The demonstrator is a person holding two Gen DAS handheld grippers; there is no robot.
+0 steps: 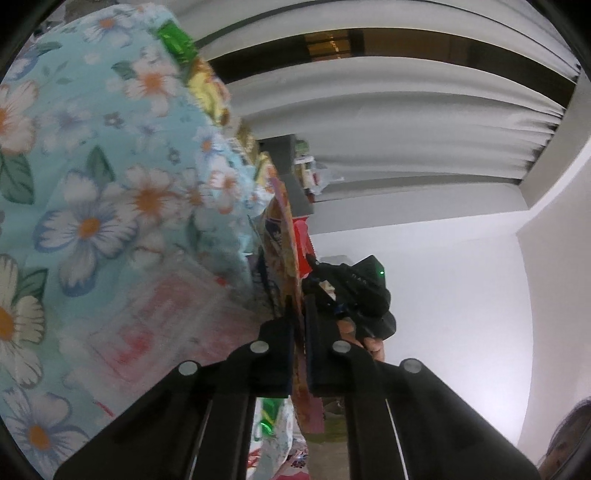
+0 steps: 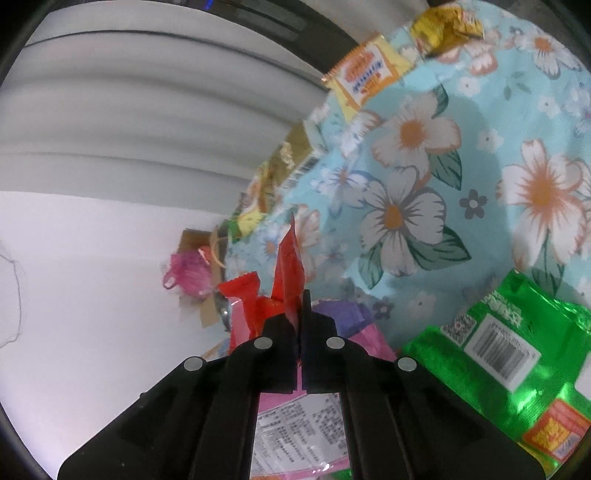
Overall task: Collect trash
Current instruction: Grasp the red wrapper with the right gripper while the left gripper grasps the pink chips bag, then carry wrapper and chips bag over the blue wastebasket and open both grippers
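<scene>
Pinching is the state on both sides. Left gripper (image 1: 299, 321): fingers nearly together on the edge of a flat, multicoloured wrapper (image 1: 284, 229), seen edge-on with an orange rim. Right gripper (image 2: 300, 314): fingers pressed on a thin red wrapper (image 2: 290, 266) that sticks up between them as a creased, pointed sheet.

Floral cloth (image 2: 424, 192), pale blue with white and orange flowers, covers the surface, which fills one side of each view; both cameras are steeply tilted. Cannot tell whether it is a tabletop or a bed.

Other trash lies on the cloth:
- green foil packet (image 2: 517, 354), barcode side showing, near the right gripper
- yellow-and-orange packet (image 2: 365, 74) at the cloth's far edge
- crumpled gold wrapper (image 2: 443, 26) beside it
- pink packet (image 2: 362, 339) with a printed label, under the right fingers

Right gripper also shows in the left view, just beyond the held wrapper, a hand behind it.

Judgement on the step: both pieces look held but thin and slippery. Keep the pinch firm and steady during carrying, avoid sweeping the wrappers against the cloth or neighbouring packets, and release only over the collection point. No bin or bag is visible in either view. Much trash remains; task seems early to midway.
</scene>
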